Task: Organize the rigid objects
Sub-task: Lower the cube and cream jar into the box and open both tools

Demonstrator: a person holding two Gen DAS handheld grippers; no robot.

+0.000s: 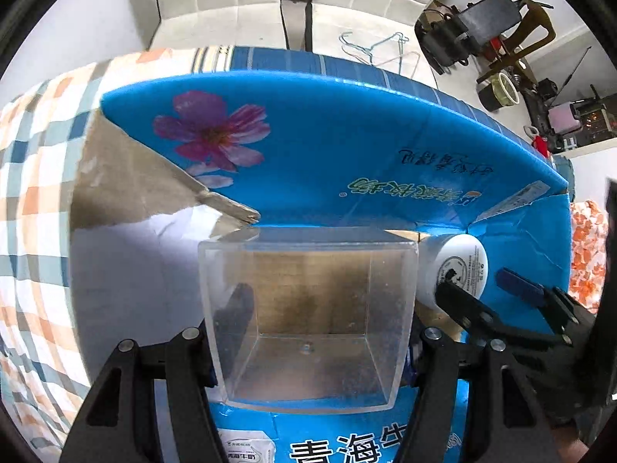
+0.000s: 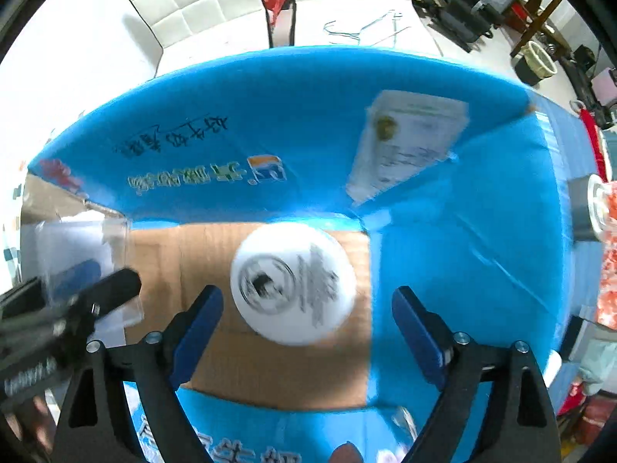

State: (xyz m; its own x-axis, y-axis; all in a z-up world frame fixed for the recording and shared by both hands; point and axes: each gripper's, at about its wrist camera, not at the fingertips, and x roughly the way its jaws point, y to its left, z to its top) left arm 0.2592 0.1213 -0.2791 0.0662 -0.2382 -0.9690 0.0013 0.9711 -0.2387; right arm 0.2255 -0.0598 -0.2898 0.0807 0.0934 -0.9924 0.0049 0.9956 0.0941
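Blue cardboard box [image 1: 347, 146], flaps open, takes up most of both views; it sits on a checked cloth [image 1: 34, 200], and its brown floor is visible.

Clear bin [image 1: 308, 320]: a square transparent container, held low inside the box at its left end. The left gripper [image 1: 308, 347] has its fingers closed on the bin's two side walls. Whether the bin's base already rests on the box floor cannot be told.

White jar [image 2: 295, 283]: sits inside the box just to the right of the bin, label face toward the camera. The right gripper [image 2: 306, 332] points down over it with fingers spread wide, a clear gap on each side, no contact with the jar.

Progress, as judged: the jar appears delivered and let go; the bin is in position but not yet released. No other loose items in the box can be seen from these views.
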